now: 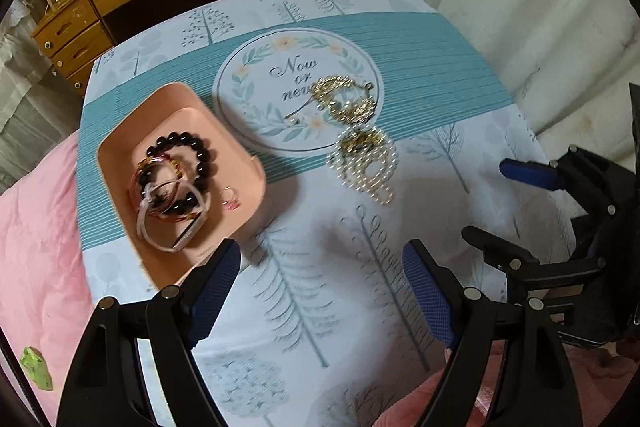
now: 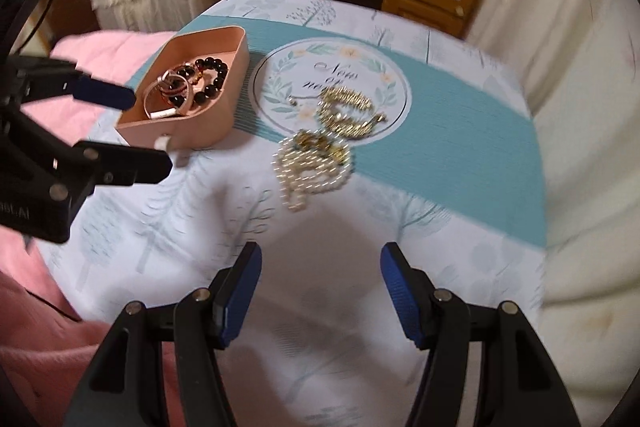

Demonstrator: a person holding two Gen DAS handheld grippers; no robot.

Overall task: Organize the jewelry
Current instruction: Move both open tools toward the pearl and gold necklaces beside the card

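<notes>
Hovering above the tablecloth (image 1: pixel 312 267) with both tools empty: the left gripper (image 1: pixel 320 283) and the right gripper (image 2: pixel 320 291) are each standing with jaws spread wide, nothing between the pads. The pink tray (image 1: pixel 120 163) is already holding a dark bead bracelet (image 1: pixel 200 155), rings and a loop, which I judge to be the collecting spot. The pearl-and-gold necklace pile (image 1: pixel 362 163) is lying loose, half on the round printed lid (image 1: pixel 256 79), half on the cloth, well apart from both grippers. The right-wrist view is smearing with motion blur. Bare cloth is lying open between the grippers and the pile; the tray is sitting near the table's left edge, beside pink bedding (image 1: pixel 36 239).
</notes>
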